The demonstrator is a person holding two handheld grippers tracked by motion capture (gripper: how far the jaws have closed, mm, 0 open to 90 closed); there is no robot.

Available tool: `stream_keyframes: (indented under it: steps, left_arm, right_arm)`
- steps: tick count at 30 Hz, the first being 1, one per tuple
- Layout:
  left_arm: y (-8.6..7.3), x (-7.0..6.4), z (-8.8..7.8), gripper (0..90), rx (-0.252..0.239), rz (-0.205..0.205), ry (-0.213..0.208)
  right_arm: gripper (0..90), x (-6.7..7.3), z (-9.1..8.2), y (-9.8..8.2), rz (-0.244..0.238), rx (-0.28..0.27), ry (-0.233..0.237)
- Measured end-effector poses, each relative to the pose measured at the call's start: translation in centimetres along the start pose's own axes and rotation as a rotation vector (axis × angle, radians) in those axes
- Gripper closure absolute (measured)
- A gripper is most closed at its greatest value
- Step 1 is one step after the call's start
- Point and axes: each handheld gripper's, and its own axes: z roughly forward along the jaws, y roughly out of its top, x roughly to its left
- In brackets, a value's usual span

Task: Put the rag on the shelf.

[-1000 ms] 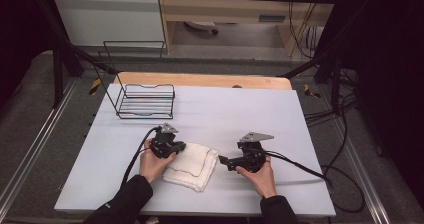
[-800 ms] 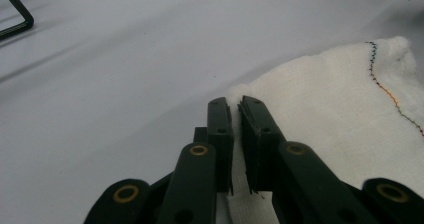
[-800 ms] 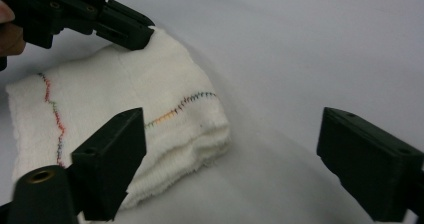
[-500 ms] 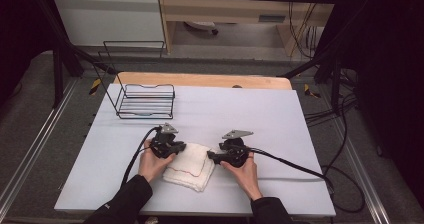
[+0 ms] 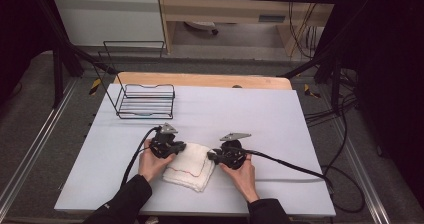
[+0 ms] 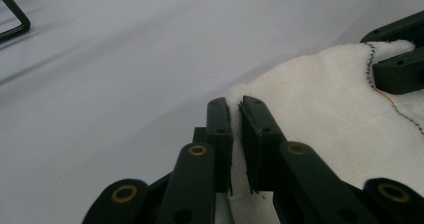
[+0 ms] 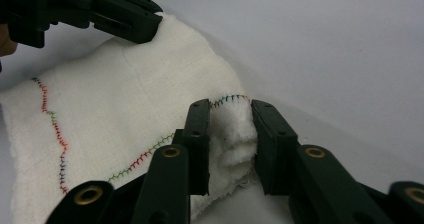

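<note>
Where the table (image 5: 260, 109) runs pale across mid-frame: one wire basket (image 5: 145, 101) upper left, one white cloth (image 5: 189, 166) lower centre, two grippers. Left gripper (image 5: 181, 146) at the cloth's left corner, jaws pinched tight on it. Right gripper (image 5: 210, 156) at its right edge, jaws just closing, a bunched fold pressed between them.
</note>
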Motion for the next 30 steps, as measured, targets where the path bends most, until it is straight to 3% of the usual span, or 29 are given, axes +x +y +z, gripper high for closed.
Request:
stream_keyframes:
  steps: [4,11,24,30]
  left_arm:
    - [0.0,0.1,-0.1,82.8,-0.008,-0.007,0.001]
    - [0.0,0.5,-0.6,83.7,-0.028,-0.044,-0.028]
    - [0.3,-0.1,-4.4,83.9,-0.165,-0.029,-0.041]
    - [0.3,-0.6,-5.8,83.9,-0.198,-0.012,-0.028]
  right_arm:
    - [79.9,0.0,0.1,0.0,0.010,-0.003,0.013]
    - [82.2,0.1,-0.2,0.1,-0.005,-0.015,0.017]
    - [82.5,1.0,-2.6,1.1,-0.035,-0.117,0.073]
    - [82.6,1.7,-3.4,1.5,-0.086,-0.151,0.071]
